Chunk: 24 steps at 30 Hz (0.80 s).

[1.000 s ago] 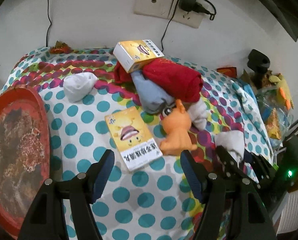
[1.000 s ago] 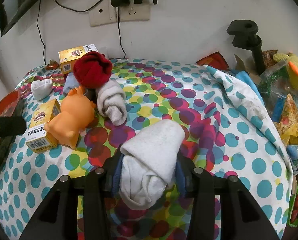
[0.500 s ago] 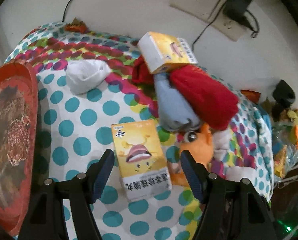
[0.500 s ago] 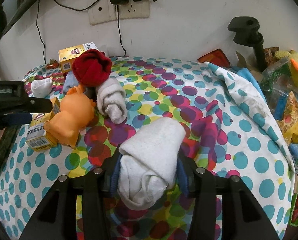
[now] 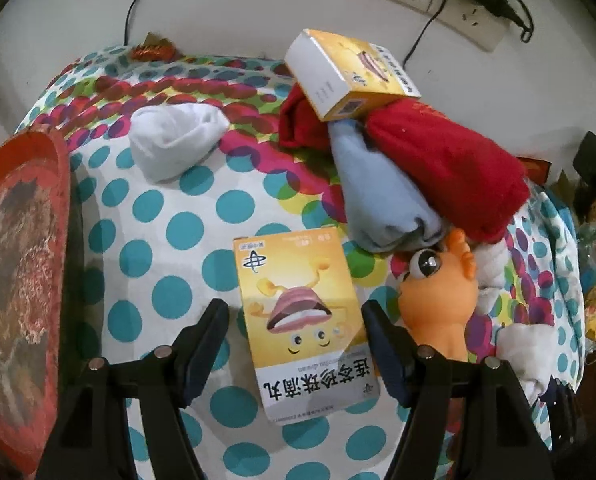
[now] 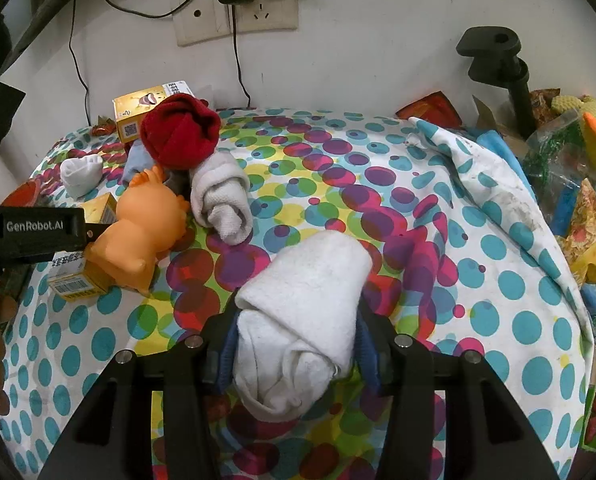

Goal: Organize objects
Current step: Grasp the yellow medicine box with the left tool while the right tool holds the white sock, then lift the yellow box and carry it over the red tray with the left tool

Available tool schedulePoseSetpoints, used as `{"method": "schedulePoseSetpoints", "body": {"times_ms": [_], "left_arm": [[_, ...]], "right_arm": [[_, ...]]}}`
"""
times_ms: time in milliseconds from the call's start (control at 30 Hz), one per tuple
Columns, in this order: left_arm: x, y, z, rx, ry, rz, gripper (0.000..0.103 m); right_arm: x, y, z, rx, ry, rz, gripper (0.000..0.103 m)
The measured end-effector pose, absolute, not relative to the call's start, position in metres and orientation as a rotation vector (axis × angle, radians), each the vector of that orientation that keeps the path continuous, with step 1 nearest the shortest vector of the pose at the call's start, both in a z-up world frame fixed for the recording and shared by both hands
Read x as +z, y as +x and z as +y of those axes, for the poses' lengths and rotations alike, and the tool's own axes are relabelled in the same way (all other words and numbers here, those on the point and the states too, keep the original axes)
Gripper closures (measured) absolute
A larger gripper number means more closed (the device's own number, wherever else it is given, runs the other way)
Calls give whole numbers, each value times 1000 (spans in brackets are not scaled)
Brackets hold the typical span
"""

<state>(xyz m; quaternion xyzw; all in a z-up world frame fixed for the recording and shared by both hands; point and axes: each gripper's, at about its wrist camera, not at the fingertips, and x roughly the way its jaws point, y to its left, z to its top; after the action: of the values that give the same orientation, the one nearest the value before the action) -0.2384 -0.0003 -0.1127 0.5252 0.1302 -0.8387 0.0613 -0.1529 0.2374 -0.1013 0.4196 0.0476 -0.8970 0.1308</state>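
left gripper (image 5: 294, 320): jaws spread, straddling the flat box (image 5: 304, 320) without touching it; a gap shows on each side.
flat box: lies face up on the cloth (image 5: 166, 260), long axis running away from the left camera, printed chinese line at the near end, upside down to that view.
right gripper (image 6: 296, 332): jaws opening; the white roll (image 6: 306, 312) sits between them, pads close at both flanks, contact not clear.
white roll: resting on the cloth, long axis along the fingers, rolled end toward the camera.
room left: red tray (image 5: 18, 280) fills the left edge, a bare strip of cloth between it and the box.
room right: orange toy (image 5: 438, 300) just beside the right finger; clutter bags (image 6: 578, 208) past the cloth's far edge.
room ahead: blue roll (image 5: 378, 200), red roll (image 5: 446, 176) and second box (image 5: 350, 76) stacked near the wall; small white sock (image 5: 174, 140) lies apart.
writing: "genrobot.ai" on the left gripper's side, seen from the right camera; qr code on the second box.
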Motion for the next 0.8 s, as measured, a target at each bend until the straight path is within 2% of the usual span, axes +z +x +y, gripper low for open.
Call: {"method": "schedulePoseSetpoints", "body": {"times_ms": [100,133,167,567,800], "left_arm": [[-115,-234,-4,-2576,1566,377,36],[-115,-232,-4,-2586,1563,374,44],[-115,-230,-5,-2595,1559,360,46],[-117,-202,-6,-2644,1508,231,48],[-112,-194,-6,-2657,1502,232,48]], "right_arm": [[-102,-153,238,-2606,1219,140,55],[-102,-151,238,-2606,1221,141,55],[-102,-153,238,-2605,1220,140,55],[-105,-155,236,-2610,1233,158,54],[-105,-155,229,-2623,1246,224,53]]}}
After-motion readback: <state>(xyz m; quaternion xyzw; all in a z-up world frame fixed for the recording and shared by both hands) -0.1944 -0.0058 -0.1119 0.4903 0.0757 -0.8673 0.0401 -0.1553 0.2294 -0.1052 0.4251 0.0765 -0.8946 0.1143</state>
